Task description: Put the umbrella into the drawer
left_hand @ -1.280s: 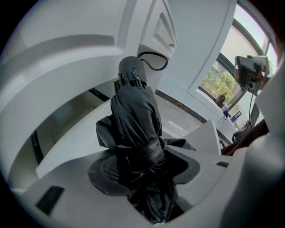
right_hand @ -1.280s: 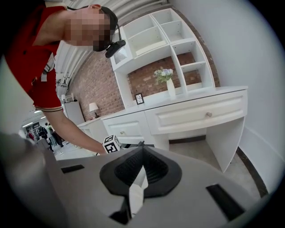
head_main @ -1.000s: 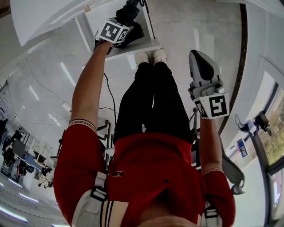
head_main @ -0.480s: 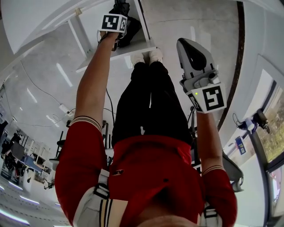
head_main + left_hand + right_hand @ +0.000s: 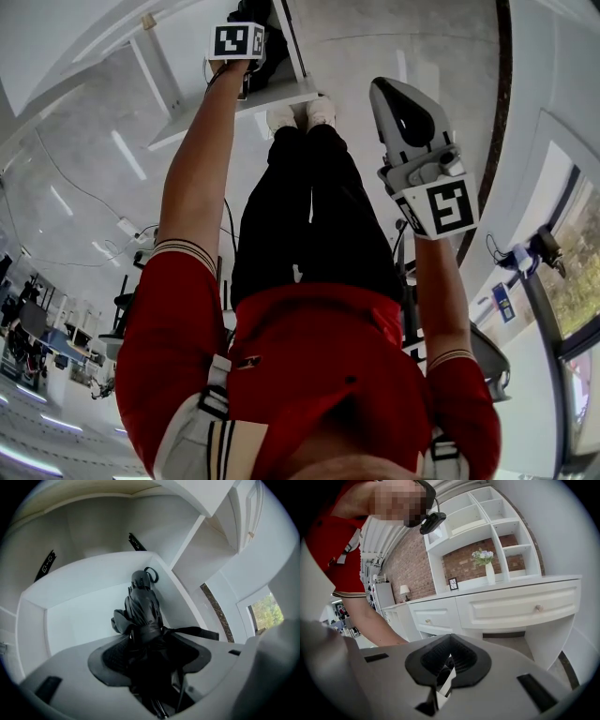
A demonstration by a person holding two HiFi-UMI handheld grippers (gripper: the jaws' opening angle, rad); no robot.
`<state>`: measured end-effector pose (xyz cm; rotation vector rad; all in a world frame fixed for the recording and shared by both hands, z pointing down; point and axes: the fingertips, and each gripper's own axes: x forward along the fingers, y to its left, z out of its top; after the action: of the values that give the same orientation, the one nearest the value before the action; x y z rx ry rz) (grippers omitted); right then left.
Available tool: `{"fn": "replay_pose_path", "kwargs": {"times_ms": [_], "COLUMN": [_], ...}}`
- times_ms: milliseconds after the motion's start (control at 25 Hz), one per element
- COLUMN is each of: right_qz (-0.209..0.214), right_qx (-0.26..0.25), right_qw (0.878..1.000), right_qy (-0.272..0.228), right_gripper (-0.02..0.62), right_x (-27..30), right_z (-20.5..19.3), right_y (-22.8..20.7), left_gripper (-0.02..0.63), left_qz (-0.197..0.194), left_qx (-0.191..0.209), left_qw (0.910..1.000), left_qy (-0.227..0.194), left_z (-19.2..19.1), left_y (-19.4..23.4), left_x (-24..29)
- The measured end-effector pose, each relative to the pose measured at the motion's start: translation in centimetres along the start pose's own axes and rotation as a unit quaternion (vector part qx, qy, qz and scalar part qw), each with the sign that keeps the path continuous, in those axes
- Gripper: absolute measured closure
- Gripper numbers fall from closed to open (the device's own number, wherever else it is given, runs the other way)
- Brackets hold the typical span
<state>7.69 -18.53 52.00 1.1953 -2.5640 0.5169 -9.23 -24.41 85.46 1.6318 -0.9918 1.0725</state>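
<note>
Left gripper view: left gripper is pinching folded black fabric umbrella over white open drawer; I'm aiming to lay it flat. Right gripper pressed together, empty.

A red short-sleeved shirt has cuffs banded white and dark, and white striped straps cross its shoulders. Past the shirt's hem come black trousers and white shoes. Beyond its sleeves, the left gripper and right gripper are grey shells with black ribbed pads, each bearing a black-and-white marker cube.
</note>
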Motion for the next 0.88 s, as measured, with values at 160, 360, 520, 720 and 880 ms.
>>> {"fn": "replay_pose_path", "kwargs": {"times_ms": [160,360,520,720,880], "right_qz": [0.003,0.011,0.018,0.038,0.051], "right_qx": [0.003,0.005,0.014,0.012,0.006], "right_qw": [1.0,1.0,1.0,0.999,0.997], "right_qy": [0.0,-0.006,-0.016,-0.034,-0.049], "right_gripper": [0.597,0.597,0.597,0.597,0.597], "right_x": [-0.3,-0.3,0.3,0.6,1.0], "right_z": [-0.2,0.3,1.5,4.5,7.3], "right_y": [0.1,0.7,1.7,3.7,5.0], "left_gripper": [0.345,0.345,0.347,0.366,0.388], "left_qz": [0.011,0.012,-0.009,-0.026,-0.042], "left_qx": [0.027,0.054,0.089,0.099,0.096], "left_qw": [0.9992,0.9951,0.9843,0.9623,0.9396], "left_qy": [-0.026,-0.082,-0.153,-0.252,-0.326], "left_z": [0.3,2.0,4.0,4.9,5.3], "left_y": [-0.1,-1.1,-3.5,-6.9,-9.2], "left_x": [-1.7,-6.3,-12.2,-21.4,-28.8]}}
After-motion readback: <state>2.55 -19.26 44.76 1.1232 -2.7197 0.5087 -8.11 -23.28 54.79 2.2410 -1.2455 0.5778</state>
